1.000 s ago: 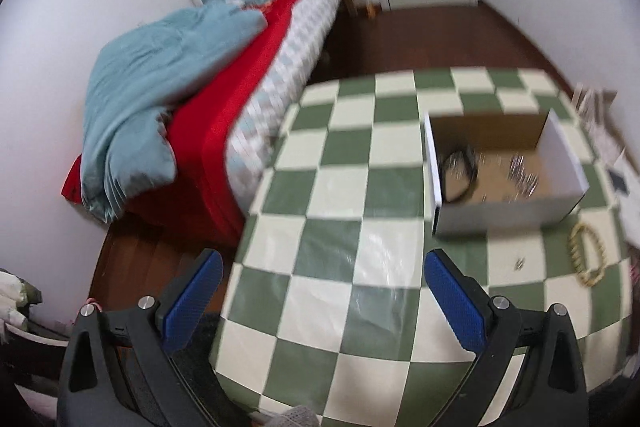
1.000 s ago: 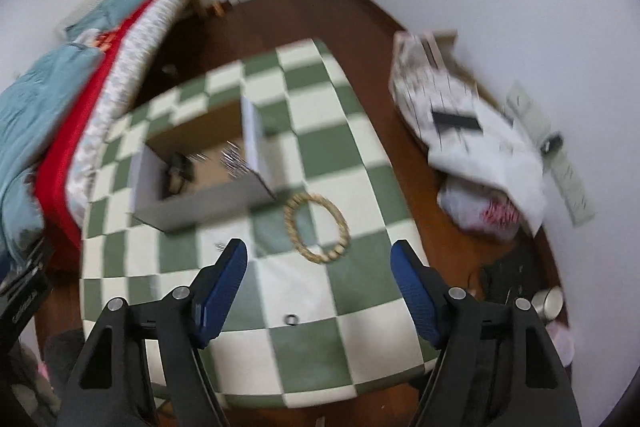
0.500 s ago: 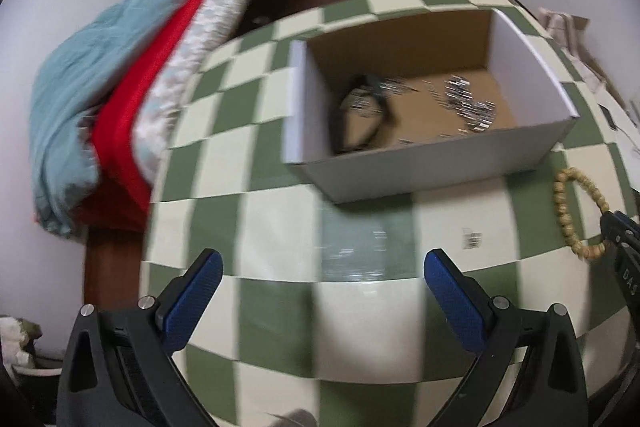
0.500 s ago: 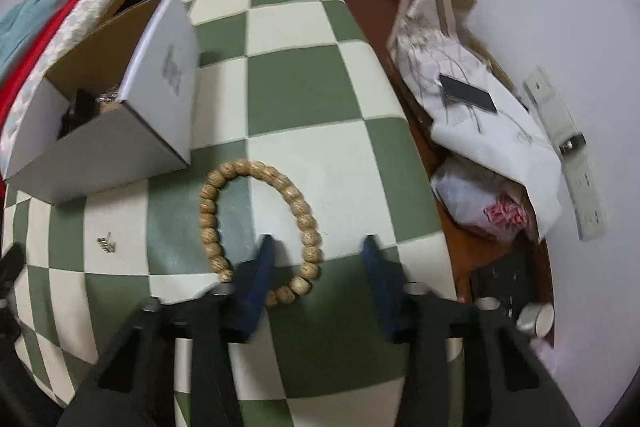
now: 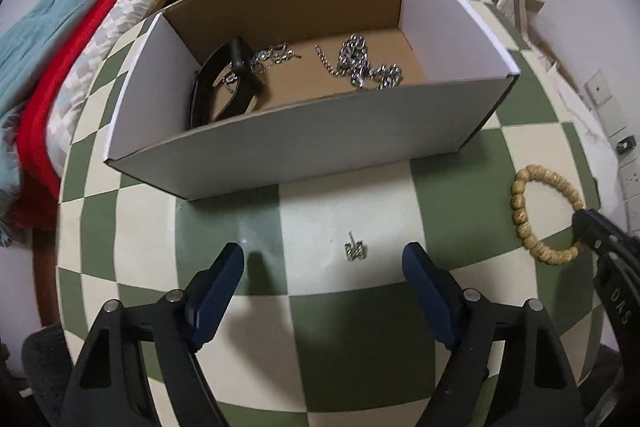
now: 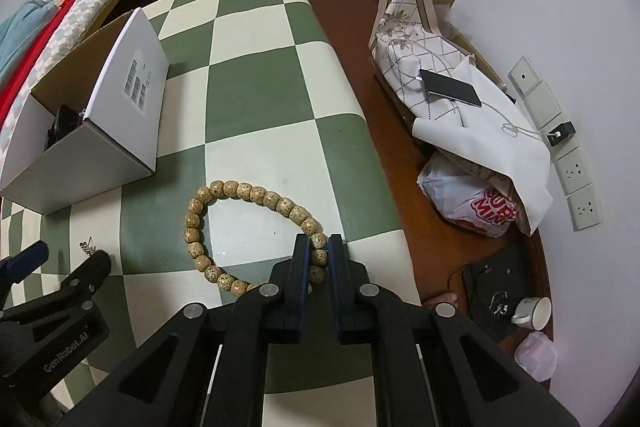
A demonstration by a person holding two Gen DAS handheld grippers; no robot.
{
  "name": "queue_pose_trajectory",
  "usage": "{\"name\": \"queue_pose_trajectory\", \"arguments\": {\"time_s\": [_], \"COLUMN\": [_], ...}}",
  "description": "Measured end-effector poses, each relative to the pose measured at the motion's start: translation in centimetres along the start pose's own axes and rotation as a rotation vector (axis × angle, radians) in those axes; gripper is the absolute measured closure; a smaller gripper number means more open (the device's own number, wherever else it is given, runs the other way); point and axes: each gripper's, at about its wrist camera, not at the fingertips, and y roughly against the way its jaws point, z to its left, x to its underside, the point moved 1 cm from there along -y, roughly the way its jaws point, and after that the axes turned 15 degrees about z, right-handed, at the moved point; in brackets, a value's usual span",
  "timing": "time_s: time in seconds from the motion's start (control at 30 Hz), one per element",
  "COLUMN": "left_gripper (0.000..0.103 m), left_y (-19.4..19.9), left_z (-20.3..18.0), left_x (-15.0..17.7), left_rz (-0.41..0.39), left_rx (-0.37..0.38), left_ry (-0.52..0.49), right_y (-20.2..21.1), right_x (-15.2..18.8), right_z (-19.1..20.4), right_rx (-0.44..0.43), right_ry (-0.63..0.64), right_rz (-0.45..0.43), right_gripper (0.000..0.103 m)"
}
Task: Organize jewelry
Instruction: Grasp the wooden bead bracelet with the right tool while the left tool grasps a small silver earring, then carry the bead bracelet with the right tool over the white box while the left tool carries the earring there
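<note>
A wooden bead bracelet point(image 6: 248, 197) lies on the green-and-cream checked table point(image 6: 256, 67); it also shows in the left wrist view point(image 5: 520, 203). My right gripper point(image 6: 319, 247) is shut on its near beads, and shows at the right edge of the left wrist view point(image 5: 588, 227). My left gripper point(image 5: 324, 263) is open and low over the table, with a small silver earring point(image 5: 355, 250) between its fingers. An open white cardboard box point(image 5: 304, 139) behind holds silver chains point(image 5: 362, 65) and a black band point(image 5: 218, 95).
A bed with red and blue bedding point(image 5: 48, 67) stands left of the table. On the floor to the right lie a patterned bag with a phone point(image 6: 448, 87), a plastic bag point(image 6: 476, 203) and a mug point(image 6: 532, 311). The table's right edge is close to the bracelet.
Both grippers have come down and forward toward the table. My right gripper has closed on the bead bracelet. My left gripper now has the earring between its open fingers.
</note>
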Motion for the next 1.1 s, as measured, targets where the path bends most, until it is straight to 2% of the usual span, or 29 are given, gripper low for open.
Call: {"name": "queue_pose_trajectory", "arguments": {"time_s": [0.1,0.13,0.17,0.23,0.43,0.8,1.1], "left_gripper": [0.035,0.044,0.050,0.071,0.097,0.097,0.097], "left_y": [0.1,0.1,0.2,0.5,0.5,0.9,4.9], "left_z": [-0.1,-0.3,-0.4,-0.8,-1.4,0.4,3.3], "left_x": [0.1,0.3,0.4,0.5,0.1,0.7,2.9], "left_rz": [-0.010,-0.014,-0.016,-0.021,-0.024,-0.023,-0.093], "left_rx": [0.037,0.058,0.076,0.102,0.098,0.090,0.090], "left_ry": [-0.008,-0.014,-0.019,-0.028,-0.045,-0.035,-0.022], "right_y": [0.0,0.0,0.0,0.0,0.0,1.0,7.0], "right_x": [0.0,0.0,-0.1,-0.1,-0.2,0.5,1.7], "right_z": [0.1,0.0,0.0,0.0,0.1,-0.1,1.4], "right_rx": [0.002,0.002,0.003,0.003,0.003,-0.050,-0.114], "right_ry": [0.002,0.003,0.003,0.002,0.002,-0.015,0.017], "right_rz": [-0.001,-0.001,-0.001,-0.001,0.001,-0.013,-0.111], "right_gripper": [0.094,0.094,0.093,0.093,0.093,0.094,0.094]}}
